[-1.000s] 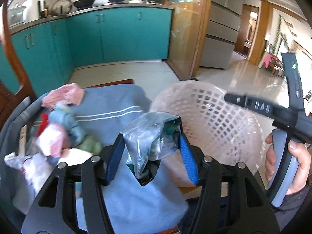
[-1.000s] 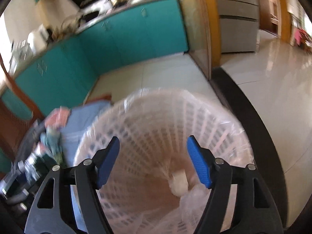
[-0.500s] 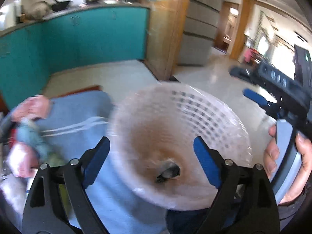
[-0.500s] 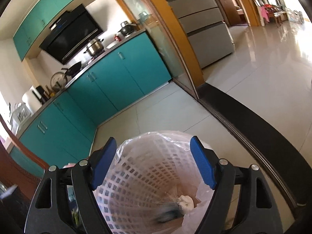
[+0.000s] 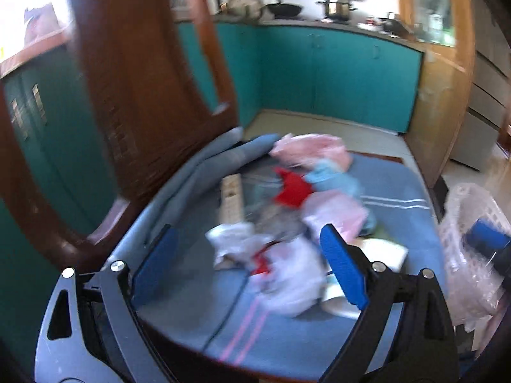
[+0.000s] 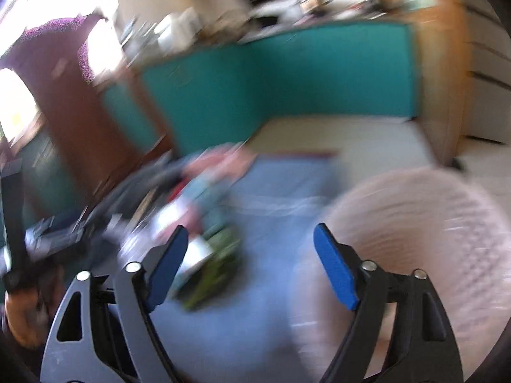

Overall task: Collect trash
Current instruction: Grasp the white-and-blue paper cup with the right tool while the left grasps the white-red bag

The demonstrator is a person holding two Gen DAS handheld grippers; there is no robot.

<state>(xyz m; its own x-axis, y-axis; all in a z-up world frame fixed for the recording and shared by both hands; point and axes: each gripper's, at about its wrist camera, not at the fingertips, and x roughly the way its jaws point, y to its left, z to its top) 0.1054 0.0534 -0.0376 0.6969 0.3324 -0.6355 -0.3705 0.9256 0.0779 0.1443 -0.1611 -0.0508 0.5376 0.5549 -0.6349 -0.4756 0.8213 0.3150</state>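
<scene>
Left gripper (image 5: pixel 249 261) with jaws spread wide, gripping nothing; they have just been opening. Ahead of its fingertips, and partly between them in view, lies the trash heap (image 5: pixel 297 217) (crumpled pink, red, pale-blue and white wrappers) on a blue cloth (image 5: pixel 399 191). To its right, off the cloth's edge, stands the white lattice basket (image 5: pixel 469 210) lined with clear film; contents not discernible. Right gripper (image 6: pixel 252 265) likewise well open and empty, its jaws having just widened, with the basket (image 6: pixel 431 239) just right of its right finger and blurred trash ahead-left.
</scene>
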